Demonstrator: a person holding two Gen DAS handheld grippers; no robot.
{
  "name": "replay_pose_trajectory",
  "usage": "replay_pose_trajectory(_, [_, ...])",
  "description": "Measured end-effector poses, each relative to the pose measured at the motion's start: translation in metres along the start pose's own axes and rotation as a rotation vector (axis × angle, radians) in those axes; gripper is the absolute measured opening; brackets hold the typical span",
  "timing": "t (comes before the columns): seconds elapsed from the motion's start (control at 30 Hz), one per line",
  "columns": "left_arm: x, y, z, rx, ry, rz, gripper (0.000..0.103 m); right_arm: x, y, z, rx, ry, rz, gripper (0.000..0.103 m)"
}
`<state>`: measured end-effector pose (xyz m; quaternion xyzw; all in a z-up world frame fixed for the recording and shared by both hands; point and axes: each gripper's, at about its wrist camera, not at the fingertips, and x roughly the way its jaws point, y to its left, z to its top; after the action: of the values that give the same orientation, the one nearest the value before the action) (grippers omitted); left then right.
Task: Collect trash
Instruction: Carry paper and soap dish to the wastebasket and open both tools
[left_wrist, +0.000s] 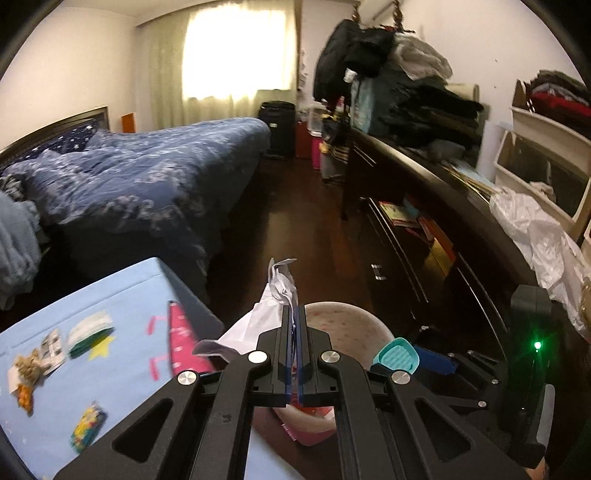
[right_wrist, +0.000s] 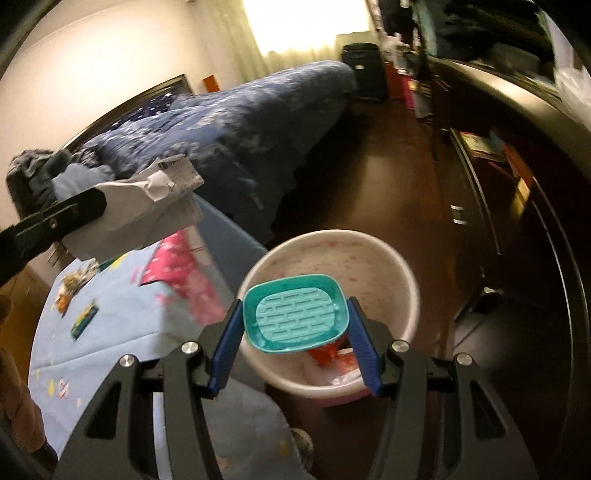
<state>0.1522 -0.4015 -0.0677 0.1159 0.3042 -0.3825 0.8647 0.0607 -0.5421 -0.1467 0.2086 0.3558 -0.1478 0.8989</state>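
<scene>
A: Grippers first. Left gripper (left_wrist: 293, 354)?

B: Jaws clenched on crumpled white paper (left_wrist: 258, 321), sheet pinched between the blue pads and sticking out ahead of the tips and off to the left. Right wrist view shows the same wad (right_wrist: 144, 214) bulging past the left gripper's black finger (right_wrist: 55, 221), up and left of the right gripper.

A: Right gripper (right_wrist: 295, 328)?

B: Half spread, blue pads (right_wrist: 227, 350) pressing both long sides of a teal soap dish (right_wrist: 295, 314). Dish tilted, ribbed insert facing the camera. Grasped, not loose.

A: Bin?

B: Round pink-and-white trash bucket (right_wrist: 402, 291) on the dark wood floor (left_wrist: 295, 229), directly below and ahead of the right gripper; soap dish hangs over its opening. Red and white wrappers (right_wrist: 332, 358) already at the bottom. From the left gripper it sits just beyond the fingertips, slightly right, rim (left_wrist: 369, 314) partly hidden by the jaws.

A: Other trash?

B: Light blue cloth-covered surface (left_wrist: 110, 295) left of and below both grippers, scraps on it: small printed packets (left_wrist: 88, 432), a green-and-white item (left_wrist: 90, 332), blurred. Can't name them better.

A: Background?

B: Bed with blue duvet (left_wrist: 147, 184) ahead left, dark dresser (left_wrist: 443, 221) along the right, white plastic bag (left_wrist: 535, 236) on top of it
</scene>
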Motion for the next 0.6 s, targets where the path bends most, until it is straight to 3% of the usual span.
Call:
replay_pose_trajectory(0.27, [0.045,-0.015,0.002,0.007,0.065,-0.046,0.002,0.020,-0.017,0.006,-0.003,-0.005,-0.048,0.056])
replay_pose_trajectory(0.37, [0.051,-0.014,0.003,-0.001,0.069,-0.067,0.008,0.029,-0.019,0.008,-0.010,-0.005,-0.053,0.057])
replay_pose_trajectory(0.43, [0.052,-0.014,0.005,-0.002,0.060,-0.071,0.027,0.034,-0.017,0.009,-0.021,-0.011,-0.064,0.060])
replay_pose_trajectory(0.47, [0.051,-0.015,0.006,0.001,0.048,-0.073,0.047,0.036,-0.017,0.009,-0.028,-0.016,-0.074,0.066])
replay_pose_trajectory(0.5, [0.050,-0.016,0.007,0.003,0.039,-0.069,0.073,0.037,-0.016,0.009,-0.033,-0.018,-0.077,0.067])
replay_pose_trajectory(0.57, [0.044,-0.015,0.010,0.005,-0.006,-0.055,0.084,0.041,-0.015,0.009,-0.043,-0.018,-0.074,0.069])
replay_pose_trajectory(0.6, [0.039,-0.016,0.011,0.012,-0.032,-0.045,0.084,0.042,-0.015,0.008,-0.044,-0.019,-0.072,0.069])
